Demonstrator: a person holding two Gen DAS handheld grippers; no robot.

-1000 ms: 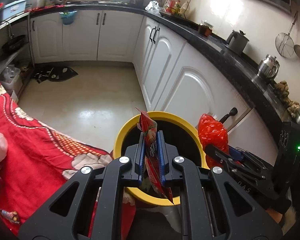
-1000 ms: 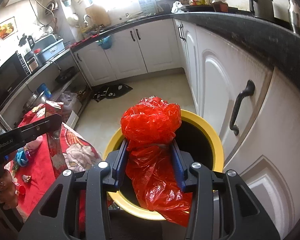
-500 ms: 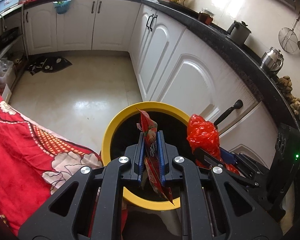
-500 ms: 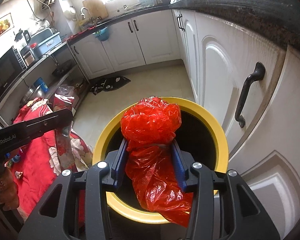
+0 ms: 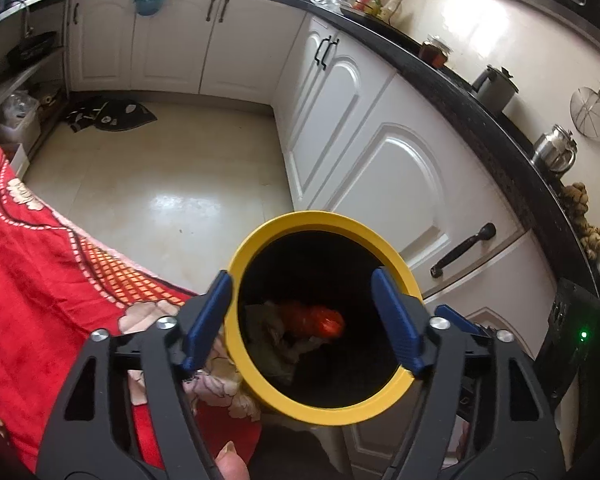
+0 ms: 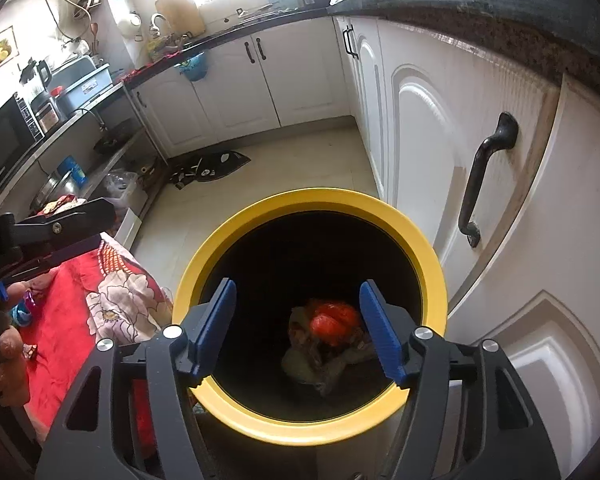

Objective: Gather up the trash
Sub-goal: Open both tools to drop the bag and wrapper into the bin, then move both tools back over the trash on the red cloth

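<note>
Left gripper (image 5: pixel 302 320) up close, jaws spread wide and holding nothing, its blue pads (image 5: pixel 206 320) straddling the mouth of the bin (image 5: pixel 320 218). Right gripper (image 6: pixel 296 328) likewise: jaws flung apart, empty, poised right above the yellow rim. From the right camera the left gripper shows at the left edge, over the tablecloth (image 6: pixel 68 320).

Down inside the dark bin, there's the trash: a red bag (image 6: pixel 334 318) lying crumpled on top of a heap of wrappers (image 6: pixel 320 360) at the bottom. The left camera catches the same red bag (image 5: pixel 314 318) deep in the well, sitting on greyish scraps; the heap is too dim to sort out piece by piece, though one bit may be a snack packet.

Just left of the bin, the red flowered tablecloth (image 5: pixel 40 272) hangs over the table edge, touching the bin's side. A few small bits (image 6: pixel 30 350) lie on the cloth near the person's hand (image 6: pixel 8 364).

To the right, white cabinets (image 6: pixel 440 160) with a black handle (image 6: pixel 484 176), close beside the bin. Beyond, pale floor tiles (image 5: pixel 160 168) and a dark mat (image 5: pixel 110 114) by the far cabinets. Along the black counter (image 5: pixel 480 108), a kettle (image 5: pixel 554 150) and a pot (image 5: pixel 496 86).
</note>
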